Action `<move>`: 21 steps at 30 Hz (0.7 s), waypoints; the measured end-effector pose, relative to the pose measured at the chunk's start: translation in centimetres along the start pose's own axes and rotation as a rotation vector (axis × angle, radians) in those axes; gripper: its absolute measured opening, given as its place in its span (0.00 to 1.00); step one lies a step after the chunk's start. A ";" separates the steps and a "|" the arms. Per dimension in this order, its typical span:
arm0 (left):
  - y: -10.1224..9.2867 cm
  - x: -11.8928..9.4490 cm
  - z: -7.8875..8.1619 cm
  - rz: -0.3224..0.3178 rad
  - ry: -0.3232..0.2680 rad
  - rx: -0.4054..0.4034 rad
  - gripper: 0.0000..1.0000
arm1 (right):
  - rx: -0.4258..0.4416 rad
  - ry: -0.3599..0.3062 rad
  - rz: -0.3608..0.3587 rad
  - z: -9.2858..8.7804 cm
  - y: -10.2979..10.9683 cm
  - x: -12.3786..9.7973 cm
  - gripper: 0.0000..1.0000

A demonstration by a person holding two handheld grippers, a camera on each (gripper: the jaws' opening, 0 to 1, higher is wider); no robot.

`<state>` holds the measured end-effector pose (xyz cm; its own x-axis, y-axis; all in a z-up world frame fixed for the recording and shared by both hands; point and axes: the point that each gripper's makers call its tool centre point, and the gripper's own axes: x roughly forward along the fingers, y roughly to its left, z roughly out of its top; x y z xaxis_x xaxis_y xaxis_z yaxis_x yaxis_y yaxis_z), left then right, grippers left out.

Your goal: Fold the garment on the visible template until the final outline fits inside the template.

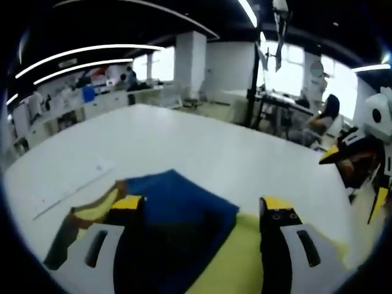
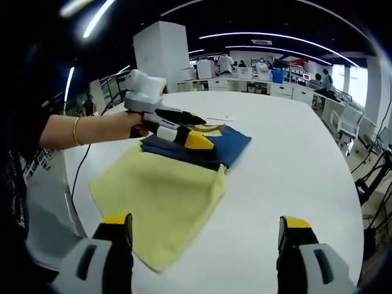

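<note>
Across the broad white surface [image 2: 294, 159] everything I work with sits toward my near left side, with bare top stretching to the far edge. Largest on it is the yellow template [image 2: 162, 202], a flat cloth sheet spread as the outline I must fit within. On its far end lies the garment [image 2: 226, 144], dark blue with some yellow and brown showing at one edge, already folded into a compact stack. It rests partly on the template and, by my reading, partly past its far edge, so the job looks unfinished. Its long axis seems to run across the template's far end, from my left hand's side out toward the right, with the folded blue corner pointing right and away.

My left claw [image 2: 202, 142] hangs low over the garment, as seen from the right gripper view; in its own view its jaws stand wide apart [image 1: 202, 211] above the blue cloth, gripping nothing, probably poised to pinch an edge. My right claw [image 2: 205, 229] is held back at the template's near end, jaws wide and empty, likely waiting clear.
</note>
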<state>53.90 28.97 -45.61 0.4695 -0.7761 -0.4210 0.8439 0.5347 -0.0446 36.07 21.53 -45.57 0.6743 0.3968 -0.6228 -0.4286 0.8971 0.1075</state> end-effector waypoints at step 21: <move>7.0 -10.6 0.2 0.081 -0.013 0.090 0.78 | -0.102 -0.055 0.026 4.9 0.8 1.8 0.96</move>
<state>54.89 40.82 -41.29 0.5401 -0.7361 -0.4080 0.8226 0.5642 0.0711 39.89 23.95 -42.80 0.6929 0.4320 -0.5773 -0.5032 0.8631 0.0420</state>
